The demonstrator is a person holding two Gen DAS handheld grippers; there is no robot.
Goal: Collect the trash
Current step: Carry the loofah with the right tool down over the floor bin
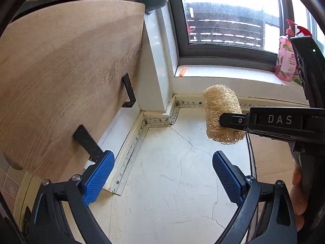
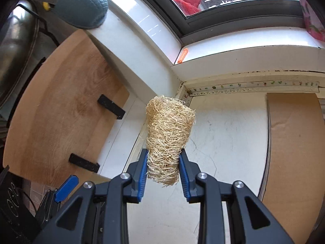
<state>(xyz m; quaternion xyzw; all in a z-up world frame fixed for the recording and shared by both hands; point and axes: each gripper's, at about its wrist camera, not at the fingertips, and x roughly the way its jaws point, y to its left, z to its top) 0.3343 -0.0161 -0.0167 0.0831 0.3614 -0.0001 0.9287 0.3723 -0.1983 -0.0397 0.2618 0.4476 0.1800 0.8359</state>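
A straw-coloured loofah sponge [image 2: 168, 134] hangs in the air above the white counter [image 2: 227, 134], and my right gripper [image 2: 163, 174] is shut on its lower end, blue pads pressing both sides. In the left wrist view the same loofah sponge [image 1: 220, 109] is at the centre right, pinched by the right gripper's black fingers [image 1: 231, 120] reaching in from the right. My left gripper [image 1: 163, 174] is open and holds nothing, its blue pads [image 1: 99, 177] wide apart above the cracked white counter [image 1: 162, 162]. One left pad [image 2: 67, 187] shows at the lower left of the right wrist view.
A wooden board [image 1: 61, 77] with black brackets [image 1: 128, 90] leans at the left against the white wall. A small orange item [image 1: 182, 71] lies on the window sill, a pink spray bottle [image 1: 286, 61] at its right end. Another wooden board [image 2: 294, 152] lies on the right. A grey-blue pot [image 2: 81, 6] hangs upper left.
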